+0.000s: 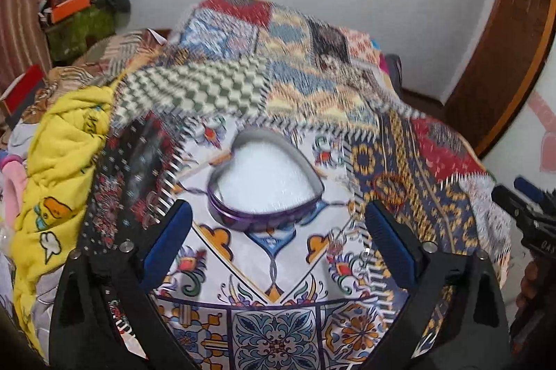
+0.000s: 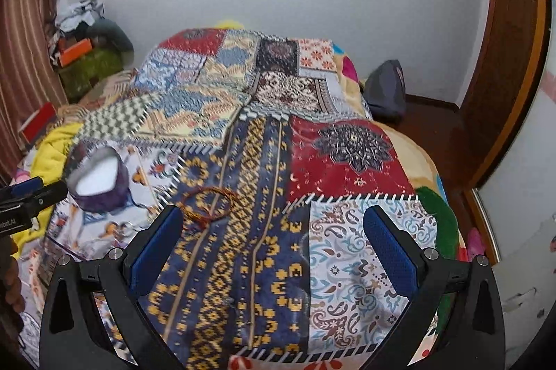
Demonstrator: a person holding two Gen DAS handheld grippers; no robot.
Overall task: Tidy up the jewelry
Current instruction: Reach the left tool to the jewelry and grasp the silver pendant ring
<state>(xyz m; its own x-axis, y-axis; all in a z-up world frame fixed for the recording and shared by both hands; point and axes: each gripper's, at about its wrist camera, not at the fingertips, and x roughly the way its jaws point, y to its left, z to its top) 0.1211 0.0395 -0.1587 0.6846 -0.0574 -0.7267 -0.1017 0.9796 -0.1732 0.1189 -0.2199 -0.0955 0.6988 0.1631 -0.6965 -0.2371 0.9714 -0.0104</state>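
Observation:
A heart-shaped purple tin (image 1: pixel 267 213) with a white lining lies open on the patchwork bedspread (image 1: pixel 278 328), just ahead of my left gripper (image 1: pixel 276 213). That gripper is open and holds nothing. The tin (image 2: pixel 100 196) also shows at the left of the right wrist view. A thin red-gold bangle (image 2: pixel 232 196) lies flat on the blue and yellow patch, right of the tin and just beyond my right gripper's left fingertip. My right gripper (image 2: pixel 272 213) is open and empty. The bangle (image 1: pixel 389 191) looks faint and blurred in the left wrist view.
A yellow blanket (image 1: pixel 59 168) is heaped at the bed's left side. Clothes and boxes (image 2: pixel 83 50) are piled at the back left by a striped curtain. A grey bag (image 2: pixel 385 92) sits on the floor at the right, near a wooden door frame (image 2: pixel 510 57).

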